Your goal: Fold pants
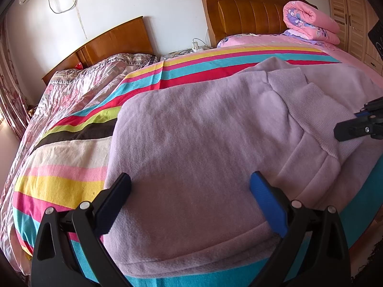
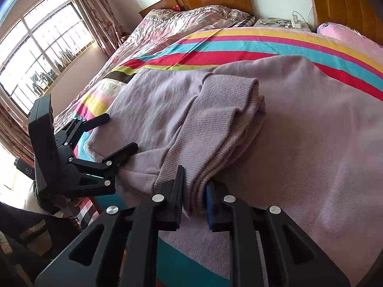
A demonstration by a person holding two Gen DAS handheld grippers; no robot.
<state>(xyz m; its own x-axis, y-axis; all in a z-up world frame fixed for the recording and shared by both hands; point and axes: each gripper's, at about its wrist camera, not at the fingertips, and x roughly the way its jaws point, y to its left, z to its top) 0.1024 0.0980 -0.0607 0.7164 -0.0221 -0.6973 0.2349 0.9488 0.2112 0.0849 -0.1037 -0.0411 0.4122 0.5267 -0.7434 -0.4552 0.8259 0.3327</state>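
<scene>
Lilac fleece pants [image 1: 203, 119] lie folded across the striped bed sheet [image 1: 71, 167]. Their ribbed band [image 2: 215, 119] rests doubled on top, running toward the bed's near edge. My left gripper [image 1: 191, 179] is open, its jaws wide apart over the smooth near-left part of the pants, with nothing pinched. In the right wrist view the left gripper [image 2: 119, 131] sits at the pants' left edge. My right gripper [image 2: 195, 181] is shut on the stacked ribbed layers at the near end of the band. It shows at the right edge of the left wrist view [image 1: 347, 124].
A rolled pink quilt [image 1: 308, 21] sits by the wooden headboard [image 1: 244, 9]. A second bed with a floral cover [image 1: 83, 83] stands to the left. A nightstand [image 2: 282, 22] with glasses and chargers is between the beds. The window [image 2: 36, 47] is far left.
</scene>
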